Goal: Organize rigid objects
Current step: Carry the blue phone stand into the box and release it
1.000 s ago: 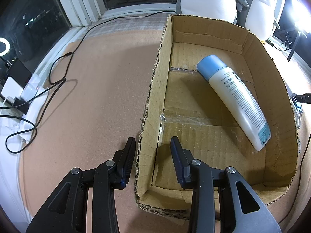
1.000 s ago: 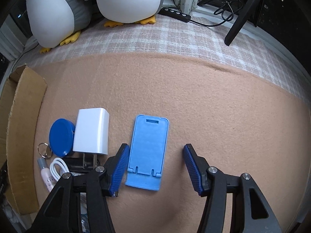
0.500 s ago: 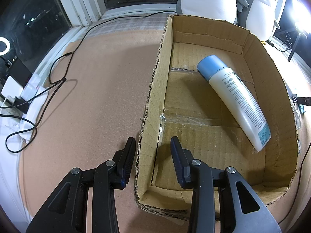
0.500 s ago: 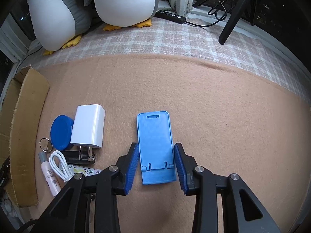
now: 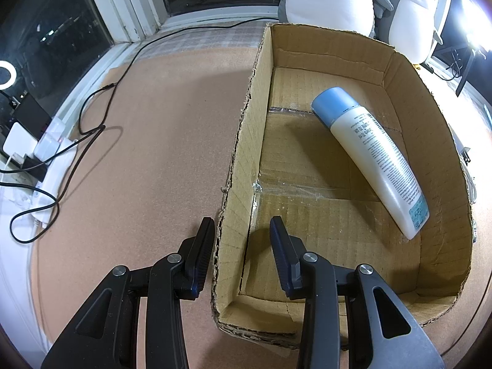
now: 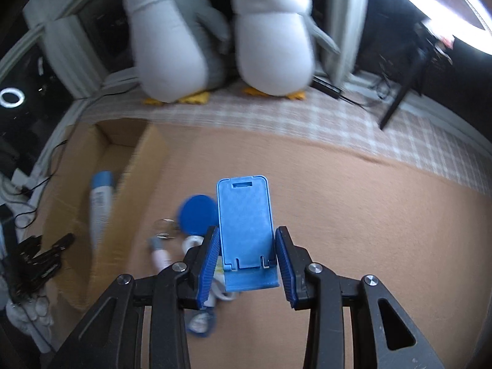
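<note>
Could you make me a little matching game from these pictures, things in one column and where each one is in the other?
Things:
1. blue phone stand
2. white bottle
3. plush penguins
4. black cable

Places:
A. lying in the cardboard box
B. on the checked cloth by the window
C. between the right gripper fingers
D. on the mat left of the box

Pairs: 1-C, 2-A, 3-B, 4-D

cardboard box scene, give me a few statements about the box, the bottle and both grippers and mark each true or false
1. The brown cardboard box holds a white bottle with a blue cap. True.
2. The bottle stands upright. False: it lies on its side.
3. The right gripper is shut on the blue plastic phone stand. True.
4. The left gripper holds the bottle. False: its fingers straddle the box's wall.
5. The box is full. False: only the bottle shows inside.
</note>
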Tool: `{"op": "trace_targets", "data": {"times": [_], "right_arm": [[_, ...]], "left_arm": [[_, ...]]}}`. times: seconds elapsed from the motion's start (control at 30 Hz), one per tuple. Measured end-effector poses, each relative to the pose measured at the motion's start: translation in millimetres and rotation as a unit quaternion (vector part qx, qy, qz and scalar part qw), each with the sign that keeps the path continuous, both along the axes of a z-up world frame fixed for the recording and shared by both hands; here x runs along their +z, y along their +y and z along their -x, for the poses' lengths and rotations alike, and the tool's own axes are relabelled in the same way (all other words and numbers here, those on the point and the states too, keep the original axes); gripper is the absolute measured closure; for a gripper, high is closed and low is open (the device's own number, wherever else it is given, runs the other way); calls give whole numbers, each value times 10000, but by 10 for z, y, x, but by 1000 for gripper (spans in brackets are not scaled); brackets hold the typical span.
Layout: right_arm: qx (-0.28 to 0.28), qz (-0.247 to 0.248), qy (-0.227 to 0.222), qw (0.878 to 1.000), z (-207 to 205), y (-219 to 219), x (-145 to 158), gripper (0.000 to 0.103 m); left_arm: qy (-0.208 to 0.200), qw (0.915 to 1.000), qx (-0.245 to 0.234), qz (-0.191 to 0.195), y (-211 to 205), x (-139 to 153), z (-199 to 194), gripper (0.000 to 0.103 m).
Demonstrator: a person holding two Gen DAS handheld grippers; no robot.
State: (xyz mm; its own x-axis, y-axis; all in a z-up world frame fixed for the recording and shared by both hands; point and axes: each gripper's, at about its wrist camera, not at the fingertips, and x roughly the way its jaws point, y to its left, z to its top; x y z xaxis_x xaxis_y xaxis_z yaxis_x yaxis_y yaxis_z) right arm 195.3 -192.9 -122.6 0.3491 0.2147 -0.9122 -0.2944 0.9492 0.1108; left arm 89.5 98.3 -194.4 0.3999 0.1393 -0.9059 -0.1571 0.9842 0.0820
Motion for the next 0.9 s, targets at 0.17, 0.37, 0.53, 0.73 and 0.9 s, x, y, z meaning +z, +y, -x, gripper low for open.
{"op": "trace_targets", "data": {"times": [0.17, 0.37, 0.53, 0.73, 0.9], "right_arm": [[547, -248, -118, 9981, 180, 476, 186, 70], [1160, -313, -177, 9926, 375, 1023, 267, 70], [1554, -268, -124, 9874, 484, 1377, 200, 70], [1881, -131, -19, 9821, 607, 1697, 51, 70], [1992, -75, 90, 9799, 671, 1816, -85, 70]], "left_arm": [[-6, 10000, 17, 19, -10, -1, -1, 67], [-17, 10000, 32, 38, -17, 2, -4, 67], [-18, 10000, 45, 51, -14, 3, -4, 67], [-23, 9999, 72, 78, -4, 0, 1, 67], [-23, 9999, 70, 78, -2, -1, 2, 67]]}}
